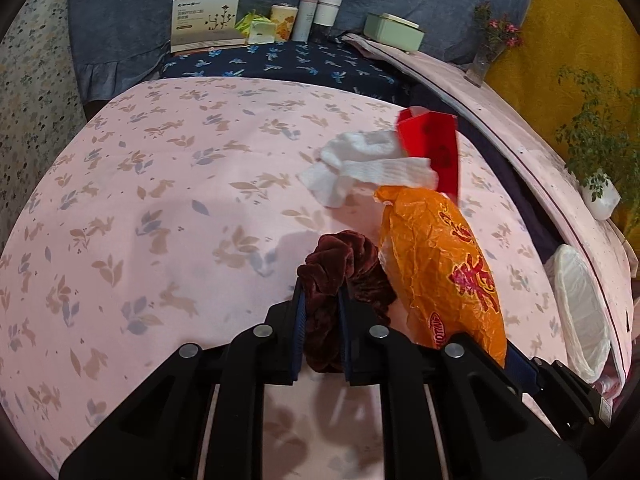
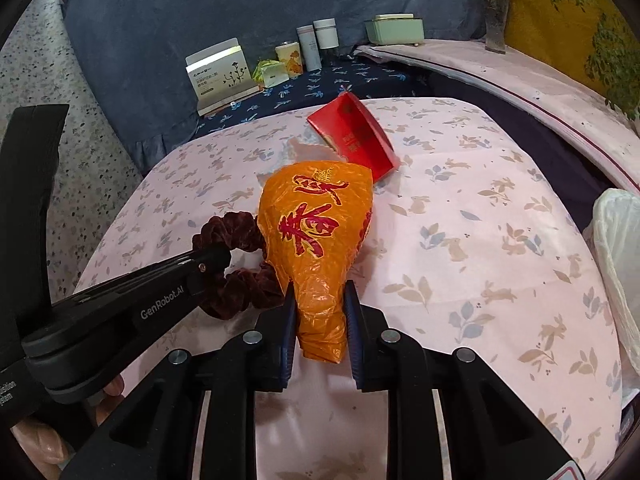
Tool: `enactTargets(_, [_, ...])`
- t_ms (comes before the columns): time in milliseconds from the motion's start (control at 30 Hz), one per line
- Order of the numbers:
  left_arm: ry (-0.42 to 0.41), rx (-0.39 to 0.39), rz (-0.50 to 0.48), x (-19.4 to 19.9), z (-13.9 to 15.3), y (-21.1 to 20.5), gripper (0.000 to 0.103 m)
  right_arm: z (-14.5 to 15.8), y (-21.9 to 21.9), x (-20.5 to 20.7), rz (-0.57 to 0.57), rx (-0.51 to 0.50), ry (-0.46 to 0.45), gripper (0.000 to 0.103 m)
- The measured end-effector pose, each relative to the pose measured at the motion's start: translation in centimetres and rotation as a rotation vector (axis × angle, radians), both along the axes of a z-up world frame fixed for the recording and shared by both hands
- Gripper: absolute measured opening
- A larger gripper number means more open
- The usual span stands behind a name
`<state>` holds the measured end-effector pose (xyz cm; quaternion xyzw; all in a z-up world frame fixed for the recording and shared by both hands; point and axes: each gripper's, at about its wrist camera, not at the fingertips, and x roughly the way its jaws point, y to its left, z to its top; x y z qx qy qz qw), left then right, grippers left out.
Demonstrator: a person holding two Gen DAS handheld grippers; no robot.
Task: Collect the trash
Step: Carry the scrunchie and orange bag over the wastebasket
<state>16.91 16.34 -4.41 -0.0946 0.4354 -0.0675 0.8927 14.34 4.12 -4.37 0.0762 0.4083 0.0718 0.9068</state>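
On a pink leaf-print bedspread (image 1: 160, 200), a dark red scrunchie (image 1: 340, 276) is clamped by the left gripper (image 1: 322, 300) at lower centre and an orange wrapper (image 2: 316, 240) by the right gripper (image 2: 320, 300), so carrying both to the white-lined bin (image 1: 580, 300) at right is judged next.

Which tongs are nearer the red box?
Right. The right tongs clamp the orange bag, which reaches to the red box; the left tongs hold the scrunchie, farther back.
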Motion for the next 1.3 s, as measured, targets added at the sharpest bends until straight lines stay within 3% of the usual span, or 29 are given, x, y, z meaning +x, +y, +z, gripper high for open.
enactTargets(700, [-0.069, 0.031, -0.154, -3.3, 4.0, -10.8, 0.013, 3.2, -10.7, -5.2, -0.185, 0.041, -0.087, 0.021])
enactTargets(1300, [-0.126, 0.057, -0.343, -4.5, 6.3, -22.8, 0.013, 3.3, -21.7, -7.9, -0.38, 0.055, -0.105, 0.021])
